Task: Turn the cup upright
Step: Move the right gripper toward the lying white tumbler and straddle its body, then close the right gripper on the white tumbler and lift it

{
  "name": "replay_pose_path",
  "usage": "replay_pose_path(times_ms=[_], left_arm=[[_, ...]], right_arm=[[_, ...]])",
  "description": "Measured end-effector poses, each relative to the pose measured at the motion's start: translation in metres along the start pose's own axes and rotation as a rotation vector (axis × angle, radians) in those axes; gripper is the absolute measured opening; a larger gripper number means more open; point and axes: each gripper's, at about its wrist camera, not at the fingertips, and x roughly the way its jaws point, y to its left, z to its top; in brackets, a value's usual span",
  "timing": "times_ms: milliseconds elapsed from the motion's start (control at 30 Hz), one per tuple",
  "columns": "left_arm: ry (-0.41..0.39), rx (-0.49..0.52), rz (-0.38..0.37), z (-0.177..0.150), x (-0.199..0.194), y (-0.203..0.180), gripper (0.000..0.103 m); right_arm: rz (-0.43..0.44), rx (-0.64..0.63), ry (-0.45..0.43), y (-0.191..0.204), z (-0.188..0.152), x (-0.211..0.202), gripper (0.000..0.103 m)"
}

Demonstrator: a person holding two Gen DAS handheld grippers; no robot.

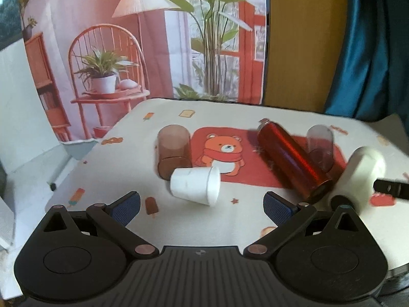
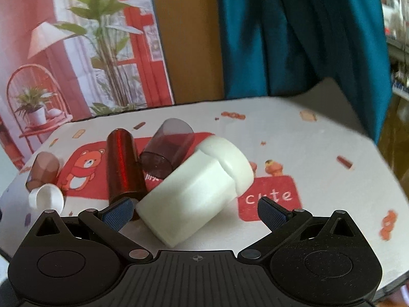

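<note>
Several cups lie on their sides on the bear-print tablecloth [image 1: 230, 220]. A small white paper cup [image 1: 195, 185] lies just ahead of my open left gripper [image 1: 202, 204], mouth to the right. A brown tumbler [image 1: 173, 151] lies behind it. A red metallic bottle [image 1: 291, 162], a clear dark tumbler [image 1: 319, 147] and a big white lidded cup [image 1: 363, 176] lie to the right. In the right wrist view my open right gripper [image 2: 195, 212] has the big white cup [image 2: 196, 192] between its fingers, untouched. The red bottle [image 2: 124, 165] lies beside the left fingertip [image 2: 118, 213].
A printed backdrop [image 1: 143, 41] with lamp, chair and plants hangs behind the table. A teal curtain [image 2: 294, 33] and a yellow board [image 1: 301, 38] stand at the back right. The table's right edge [image 2: 383, 158] falls off toward shelves.
</note>
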Motion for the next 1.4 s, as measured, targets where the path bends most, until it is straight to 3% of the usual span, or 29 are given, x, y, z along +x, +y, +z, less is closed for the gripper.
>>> replay_pose_path(times_ms=[200,600,1000,1100,1400], left_arm=[[0.015,0.001,0.007,0.000,0.012,0.000,0.103],[0.041,-0.024,0.071,-0.005,0.031,0.003,0.103],[0.060,-0.007,0.067,-0.016,0.050,0.002,0.103],[0.075,-0.006,0.068,-0.020,0.053,0.003,0.103],[0.121,-0.046,0.045,-0.024,0.061,0.011,0.103]], right_arm=[[-0.009,0.085,0.027,-0.006,0.006,0.037,0.103],[-0.066,0.192,0.058,-0.012,0.016,0.069,0.103],[-0.074,0.273,0.114,-0.014,0.016,0.099,0.103],[-0.064,0.297,0.111,-0.016,0.013,0.103,0.101],[0.001,0.270,0.097,-0.017,0.004,0.084,0.081]])
